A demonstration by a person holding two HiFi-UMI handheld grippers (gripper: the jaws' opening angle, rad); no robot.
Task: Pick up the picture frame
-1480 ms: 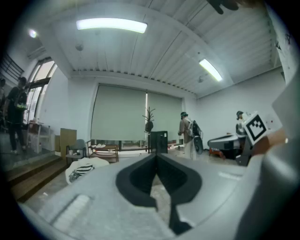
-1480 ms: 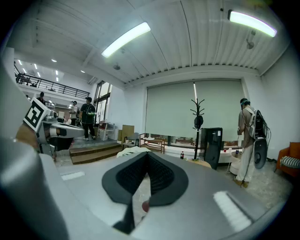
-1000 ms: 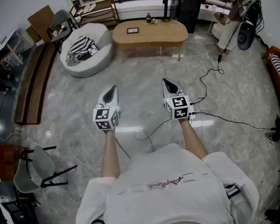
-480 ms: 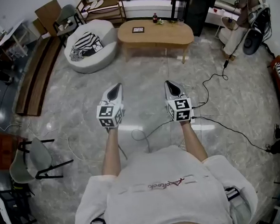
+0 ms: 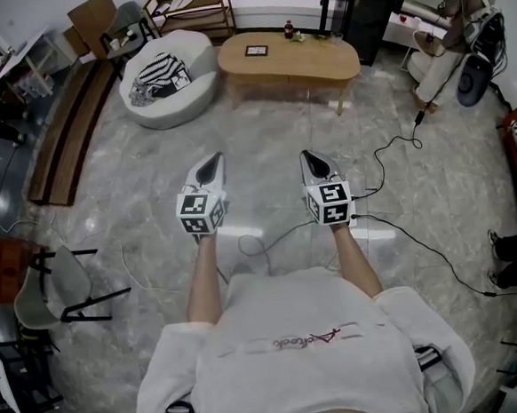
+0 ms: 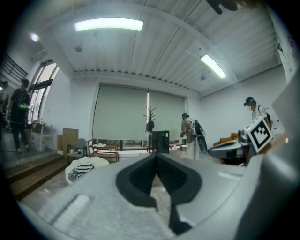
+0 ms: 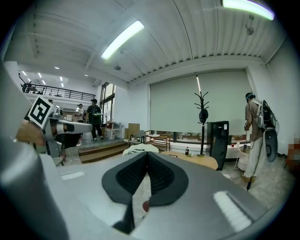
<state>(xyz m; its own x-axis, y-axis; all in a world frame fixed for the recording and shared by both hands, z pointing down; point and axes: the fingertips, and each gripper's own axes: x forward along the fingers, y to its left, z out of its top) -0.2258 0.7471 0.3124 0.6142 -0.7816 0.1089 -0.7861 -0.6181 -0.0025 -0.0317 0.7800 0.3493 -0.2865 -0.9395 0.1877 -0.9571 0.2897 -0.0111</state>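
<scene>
The picture frame [image 5: 256, 51] is small and dark. It lies flat on the far left part of the oval wooden table [image 5: 318, 63] across the room. My left gripper [image 5: 209, 161] and right gripper [image 5: 313, 155] are held side by side over the marble floor, well short of the table, pointing toward it. Both are shut with nothing between the jaws. In the left gripper view the left gripper's [image 6: 156, 154] black pads meet at the tip. The right gripper's [image 7: 146, 153] pads also meet in the right gripper view, with the table [image 7: 197, 161] beyond them.
A dark bottle [image 5: 288, 29] stands at the table's far edge. A white round seat [image 5: 174, 101] with a striped cloth [image 5: 161, 75] is left of the table. Cables [image 5: 403, 225] run across the floor on the right, and a chair [image 5: 52, 298] stands near left. A black cabinet [image 5: 369, 1] and a person [image 5: 457, 7] are at the back right.
Both grippers have edged forward over the floor toward the table and stayed shut. The table and white seat have shifted slightly right in the head view.
</scene>
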